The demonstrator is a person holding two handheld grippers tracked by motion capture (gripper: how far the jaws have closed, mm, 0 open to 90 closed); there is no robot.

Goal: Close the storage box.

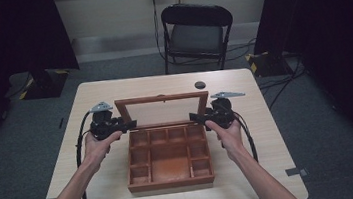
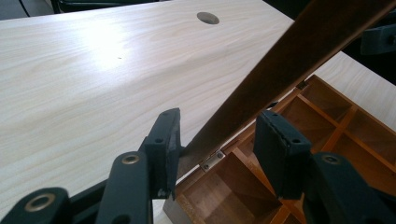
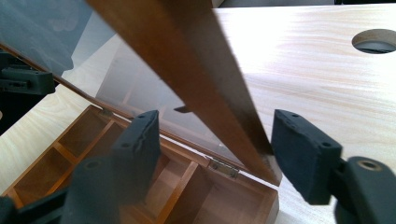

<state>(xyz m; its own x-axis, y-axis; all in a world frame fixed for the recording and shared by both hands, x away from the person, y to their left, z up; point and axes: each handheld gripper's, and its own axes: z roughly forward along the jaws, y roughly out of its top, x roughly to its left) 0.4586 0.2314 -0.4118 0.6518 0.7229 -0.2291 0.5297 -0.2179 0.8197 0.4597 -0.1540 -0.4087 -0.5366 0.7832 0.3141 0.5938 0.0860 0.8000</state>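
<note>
In the high view, the wooden box is seen at centre on the table, its lid raised upright, with bare tabletop left at both sides and behind for swinging. In the left gripper view, the left gripper is judged closed on the lid's side rail low by the hinge; the grip should be kept square. In the right gripper view, the right gripper is held open astride the other rail, nothing clamped, so both rails should be moved evenly.
</note>
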